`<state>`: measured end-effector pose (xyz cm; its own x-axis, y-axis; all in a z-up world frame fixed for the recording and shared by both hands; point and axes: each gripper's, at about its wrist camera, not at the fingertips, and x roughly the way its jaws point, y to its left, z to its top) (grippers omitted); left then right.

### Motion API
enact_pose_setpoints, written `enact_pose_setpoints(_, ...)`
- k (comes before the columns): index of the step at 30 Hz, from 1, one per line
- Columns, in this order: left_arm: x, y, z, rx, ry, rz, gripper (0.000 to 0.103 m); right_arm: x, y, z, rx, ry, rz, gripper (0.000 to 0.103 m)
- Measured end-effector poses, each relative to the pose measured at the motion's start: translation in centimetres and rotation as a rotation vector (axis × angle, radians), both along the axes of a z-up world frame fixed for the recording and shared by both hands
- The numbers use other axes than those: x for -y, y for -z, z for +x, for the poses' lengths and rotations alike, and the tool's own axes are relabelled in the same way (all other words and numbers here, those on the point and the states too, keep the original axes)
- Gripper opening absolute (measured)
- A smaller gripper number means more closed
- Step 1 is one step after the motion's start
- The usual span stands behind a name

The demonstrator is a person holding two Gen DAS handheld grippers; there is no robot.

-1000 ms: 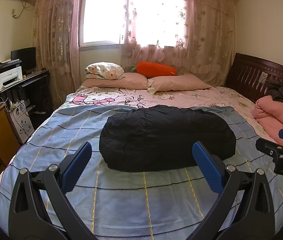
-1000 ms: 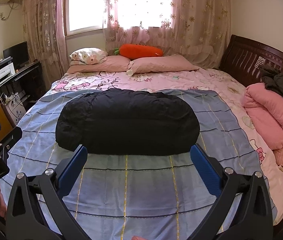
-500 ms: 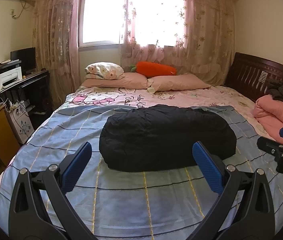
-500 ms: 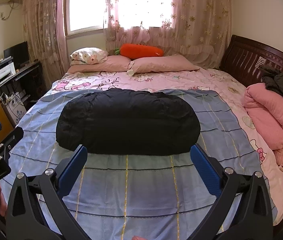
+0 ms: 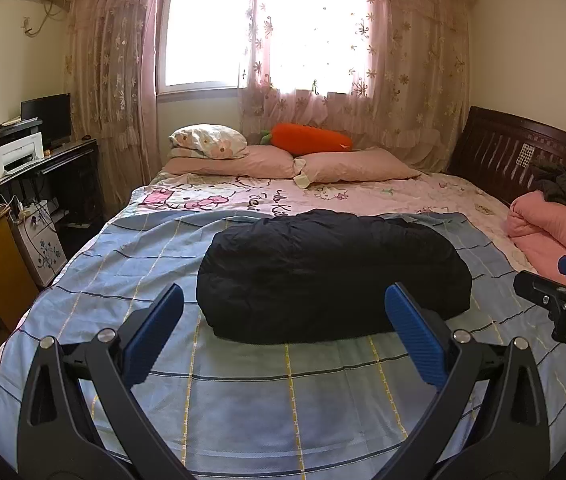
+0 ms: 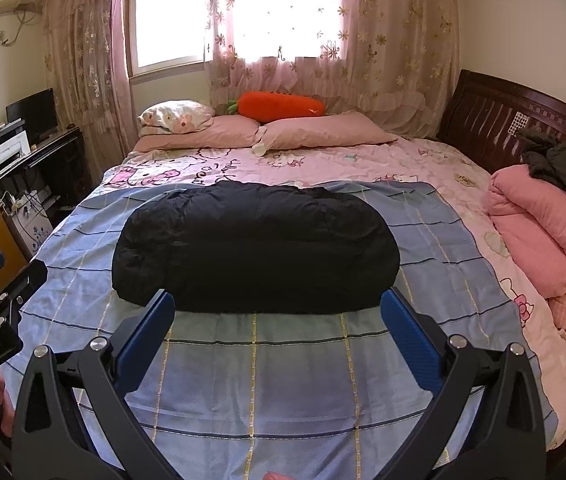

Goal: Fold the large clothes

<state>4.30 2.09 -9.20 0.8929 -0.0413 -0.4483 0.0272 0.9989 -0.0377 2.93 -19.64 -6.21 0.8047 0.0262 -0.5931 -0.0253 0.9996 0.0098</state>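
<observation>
A black puffy garment (image 5: pixel 331 276) (image 6: pixel 255 248) lies folded into a wide bundle on a blue checked sheet (image 5: pixel 243 392) (image 6: pixel 267 380) spread over the bed. My left gripper (image 5: pixel 285 312) hangs open above the sheet, short of the bundle's near edge, nothing between its blue pads. My right gripper (image 6: pixel 279 316) is likewise open and empty, just in front of the bundle. The right gripper's body shows at the right edge of the left wrist view, and the left one's at the left edge of the right wrist view.
Pink pillows (image 5: pixel 267 162) and an orange carrot cushion (image 5: pixel 307 138) lie at the bed's far side. A pink quilt (image 6: pixel 539 232) with dark clothes (image 6: pixel 563 160) on it sits by the wooden headboard (image 6: pixel 495 120), right. A desk with a printer (image 5: pixel 11 156) stands left.
Both grippers have held nearly still; the views shifted only slightly. The black bundle has not moved.
</observation>
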Motion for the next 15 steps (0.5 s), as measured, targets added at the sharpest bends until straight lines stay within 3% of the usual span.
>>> enact_pose_setpoints(10,0.42,-0.14,0.03,-0.013,0.030,0.005,0.101,0.03,0.24,0.24,-0.009,-0.001,0.003,0.102)
enact_pose_setpoints(15,0.05,-0.19,0.19,-0.012,0.056,-0.044,0.101,0.15,0.32,0.23,-0.009,-0.003,0.007,0.102)
